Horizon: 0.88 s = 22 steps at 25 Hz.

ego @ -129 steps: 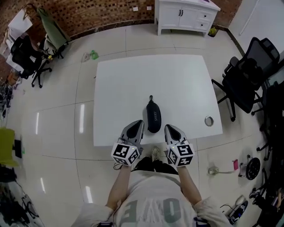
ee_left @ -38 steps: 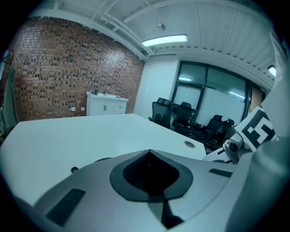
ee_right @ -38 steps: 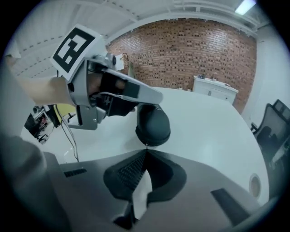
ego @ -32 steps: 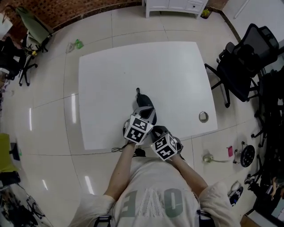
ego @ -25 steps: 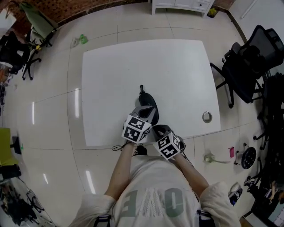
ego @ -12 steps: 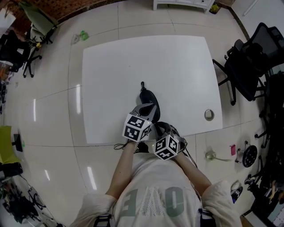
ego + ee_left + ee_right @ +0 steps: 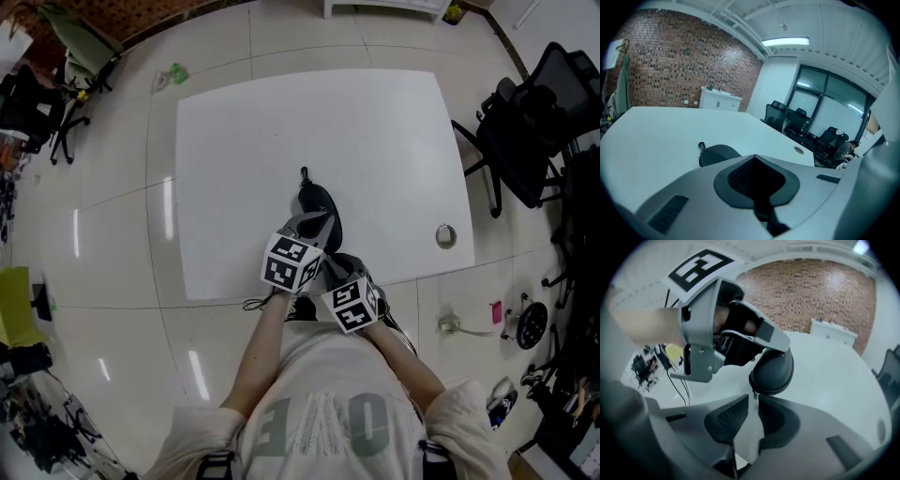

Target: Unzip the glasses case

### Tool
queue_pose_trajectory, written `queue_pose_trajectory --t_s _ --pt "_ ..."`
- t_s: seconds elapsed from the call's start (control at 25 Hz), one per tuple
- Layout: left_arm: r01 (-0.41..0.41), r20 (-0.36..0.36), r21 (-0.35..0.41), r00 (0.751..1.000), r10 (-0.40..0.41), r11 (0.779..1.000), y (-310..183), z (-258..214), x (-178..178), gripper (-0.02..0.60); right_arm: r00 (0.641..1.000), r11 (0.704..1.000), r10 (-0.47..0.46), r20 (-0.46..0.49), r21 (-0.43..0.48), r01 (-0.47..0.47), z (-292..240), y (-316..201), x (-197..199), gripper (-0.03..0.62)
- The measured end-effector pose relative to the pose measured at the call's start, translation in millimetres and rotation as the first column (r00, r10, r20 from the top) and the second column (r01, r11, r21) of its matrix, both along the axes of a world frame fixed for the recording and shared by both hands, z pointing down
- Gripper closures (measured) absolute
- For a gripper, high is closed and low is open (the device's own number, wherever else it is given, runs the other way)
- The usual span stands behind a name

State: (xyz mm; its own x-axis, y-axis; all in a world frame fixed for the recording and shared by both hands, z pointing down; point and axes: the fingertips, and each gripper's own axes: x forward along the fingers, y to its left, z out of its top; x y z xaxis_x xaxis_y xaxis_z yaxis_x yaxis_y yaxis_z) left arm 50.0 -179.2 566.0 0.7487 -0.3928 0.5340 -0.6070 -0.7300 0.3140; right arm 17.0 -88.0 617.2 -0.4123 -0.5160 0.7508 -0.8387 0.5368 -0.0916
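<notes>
A black glasses case [image 7: 317, 199] lies on the white table [image 7: 244, 141], near the front edge, with a small loop [image 7: 304, 174] at its far end. My left gripper [image 7: 319, 225] is shut and rests on top of the case [image 7: 776, 373]; in the left gripper view the case [image 7: 717, 153] shows just beyond the closed tips [image 7: 754, 158]. My right gripper [image 7: 754, 397] sits at the case's near end, jaws a narrow gap apart, with the small zipper pull [image 7: 754, 394] right at their tips. In the head view the right gripper [image 7: 333, 261] is mostly hidden under its cube.
A small metal ring [image 7: 445, 235] lies near the table's right front corner. Black office chairs [image 7: 534, 122] stand to the right, and a white cabinet [image 7: 384, 7] stands beyond the table. The table's front edge runs right under both grippers.
Five seconds ago both grippers hung apart at the table edge, either side of the case. Now the left lies on the case and the right is at its near end. Little shift in the last second.
</notes>
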Motion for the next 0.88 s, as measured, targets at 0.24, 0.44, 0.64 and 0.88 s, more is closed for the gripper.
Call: queue_pose_trajectory --t_s 0.24,0.44,0.64,0.88 --pt "-0.018 -0.015 -0.019 1.000 0.017 1.000 1 -1 -4 0.586 0.985 0.985 0.173 -0.023 -0.016 -0.173 5 -7 0 0.523" --pt "-0.038 -0.010 -0.014 0.999 0.038 0.999 2 0 -1 0.586 0.975 0.976 0.219 -0.030 0.003 -0.219 5 -7 6 0.571" --pt "-0.061 0.004 0.001 0.998 0.061 0.998 5 1 0 0.586 0.982 0.983 0.185 -0.043 0.015 -0.184 3 0 5 0.594" --pt "-0.067 0.025 0.005 0.997 0.067 0.998 6 2 2 0.586 0.991 0.996 0.083 -0.109 0.031 -0.080 1 5 9 0.594"
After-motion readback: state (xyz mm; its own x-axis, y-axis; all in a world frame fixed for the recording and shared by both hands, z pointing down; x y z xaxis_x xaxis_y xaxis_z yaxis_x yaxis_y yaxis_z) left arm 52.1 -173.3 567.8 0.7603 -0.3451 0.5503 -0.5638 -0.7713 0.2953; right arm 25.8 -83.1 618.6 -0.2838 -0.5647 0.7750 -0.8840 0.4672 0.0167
